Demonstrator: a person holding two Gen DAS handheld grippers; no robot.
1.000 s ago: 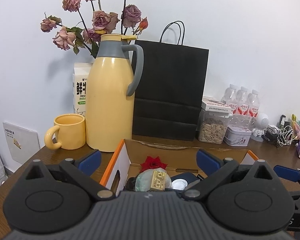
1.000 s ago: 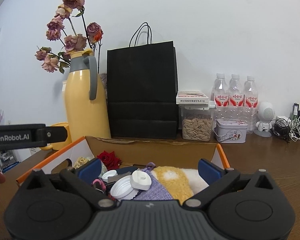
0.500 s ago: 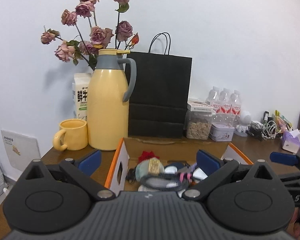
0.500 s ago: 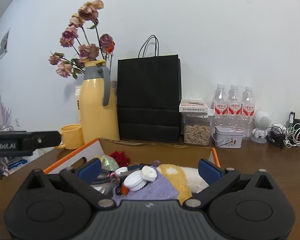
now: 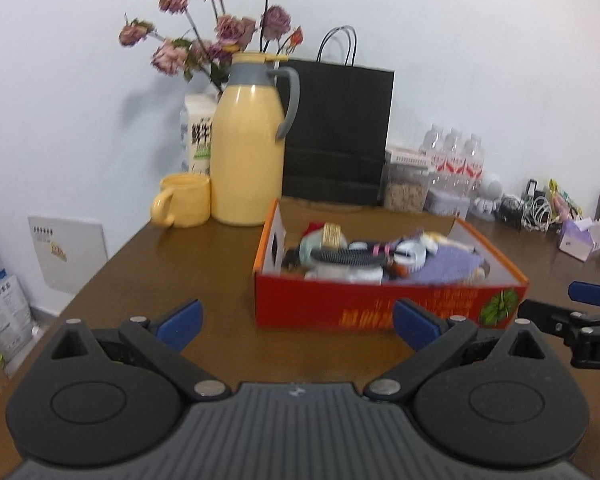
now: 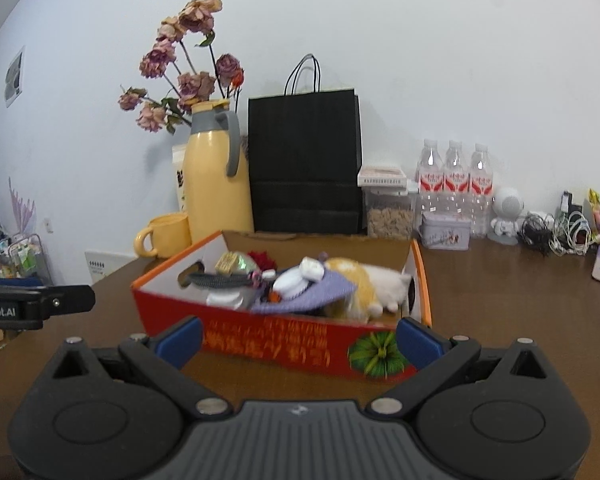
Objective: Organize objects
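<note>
Left gripper: blue-tipped fingers spread wide, nothing betw them, over bare brown table. Right gripper: also wide apart, empty, aimed at the box front. In the left view the right gripper shows at the far right edge; in the right view the left one pokes in from the left edge w/ white lettering on it.

Just past both sets of fingers: red box w/ orange rim, yellow print and a green round mark on its front wall, sitting on the table, not touching either gripper. Inside, heaped: purple cloth, white caps, yellow-and-white fuzzy thing toward the right end, a pale green rounded item w/ a tan label, a dark strap across the pile, a red flower at the back. Exact items blurry.

Behind the box, along the white wall: yellow mug, tall yellow jug w/ grey handle, dried pink roses rising behind it, milk carton partly hidden by the jug, black paper bag. Further right: clear jar of seeds, small tin, three water bottles, small white robot figure, tangle of cables.
</note>
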